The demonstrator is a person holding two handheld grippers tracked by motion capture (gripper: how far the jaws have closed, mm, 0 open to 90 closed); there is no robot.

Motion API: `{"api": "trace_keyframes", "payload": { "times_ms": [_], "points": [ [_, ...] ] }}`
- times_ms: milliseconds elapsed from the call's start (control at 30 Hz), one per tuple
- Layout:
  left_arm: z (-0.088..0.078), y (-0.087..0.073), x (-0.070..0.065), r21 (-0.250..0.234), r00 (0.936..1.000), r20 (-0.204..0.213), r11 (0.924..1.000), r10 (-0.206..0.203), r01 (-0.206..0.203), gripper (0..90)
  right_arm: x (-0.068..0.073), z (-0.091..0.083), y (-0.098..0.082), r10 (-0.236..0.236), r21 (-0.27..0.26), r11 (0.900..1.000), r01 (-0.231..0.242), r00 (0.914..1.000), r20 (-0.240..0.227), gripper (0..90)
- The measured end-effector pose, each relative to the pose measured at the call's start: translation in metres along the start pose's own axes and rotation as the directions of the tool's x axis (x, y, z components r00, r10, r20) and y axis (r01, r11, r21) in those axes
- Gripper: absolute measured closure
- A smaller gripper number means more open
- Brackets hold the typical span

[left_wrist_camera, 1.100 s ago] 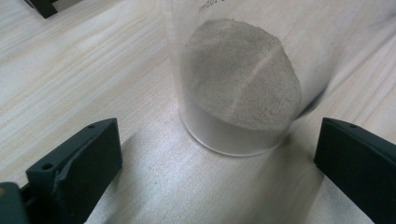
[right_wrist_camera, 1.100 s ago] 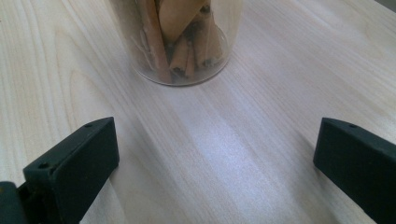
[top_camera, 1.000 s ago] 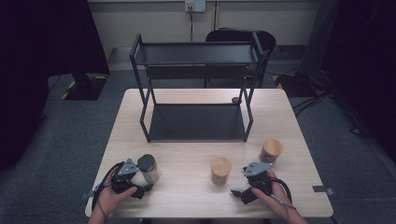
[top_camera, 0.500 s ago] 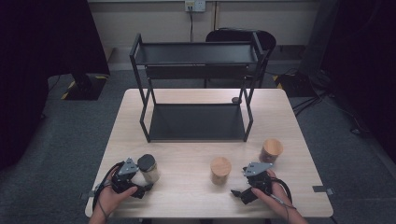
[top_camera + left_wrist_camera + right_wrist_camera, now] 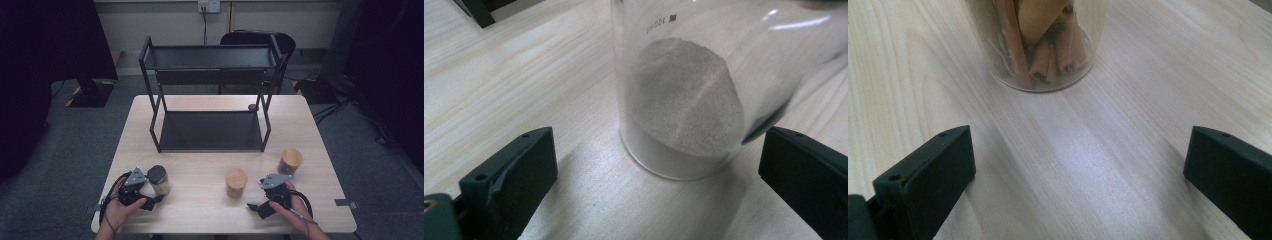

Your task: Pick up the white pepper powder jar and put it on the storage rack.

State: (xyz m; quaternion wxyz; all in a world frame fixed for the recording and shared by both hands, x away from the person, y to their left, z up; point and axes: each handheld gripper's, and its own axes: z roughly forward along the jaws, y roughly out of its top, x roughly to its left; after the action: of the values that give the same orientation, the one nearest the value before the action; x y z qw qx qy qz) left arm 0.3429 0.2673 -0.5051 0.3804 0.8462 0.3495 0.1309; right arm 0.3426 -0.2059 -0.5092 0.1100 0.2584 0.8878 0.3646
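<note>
A glass jar with a dark lid [image 5: 158,179] stands near the table's front left. In the left gripper view this jar [image 5: 684,100] holds pale powder and sits between the two black jaws without touching them. My left gripper [image 5: 149,191] [image 5: 656,152] is open around its base. Two jars with wooden lids stand at the front right, one [image 5: 236,181] nearer the middle and one [image 5: 290,160] farther right. My right gripper [image 5: 264,196] [image 5: 1078,150] is open on the table, with a jar of brown sticks [image 5: 1043,45] a short way ahead of its jaws.
A black two-level metal rack [image 5: 210,95] stands at the back middle of the wooden table [image 5: 200,165], its lower shelf bare. A small dark knob [image 5: 252,107] lies by the rack's right rear leg. A chair [image 5: 260,40] stands behind the table.
</note>
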Motion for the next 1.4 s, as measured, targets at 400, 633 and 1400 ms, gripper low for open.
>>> {"api": "trace_keyframes", "payload": {
  "times_ms": [400, 633, 1400],
  "points": [
    [-0.0026, 0.0018, 0.0036, -0.044, 0.9978, 0.026, 0.9971, -0.06, 0.062, 1.8, 0.0, 0.0, 0.0, 0.0, 0.0, 1.0, 0.0, 1.0, 0.0, 0.0],
    [-0.0023, 0.0048, 0.0018, -0.06, 0.9978, 0.04, 0.9967, -0.054, 0.056, 1.8, 0.0, 0.0, 0.0, 0.0, 0.0, 1.0, 0.0, 1.0, 0.0, 0.0],
    [0.005, 0.0099, 0.001, -0.085, 0.9965, 0.065, 0.9947, -0.054, 0.059, 4.5, 0.0, 0.0, 0.0, 0.0, 0.0, 1.0, 0.0, 1.0, 0.0, 0.0]
  ]
}}
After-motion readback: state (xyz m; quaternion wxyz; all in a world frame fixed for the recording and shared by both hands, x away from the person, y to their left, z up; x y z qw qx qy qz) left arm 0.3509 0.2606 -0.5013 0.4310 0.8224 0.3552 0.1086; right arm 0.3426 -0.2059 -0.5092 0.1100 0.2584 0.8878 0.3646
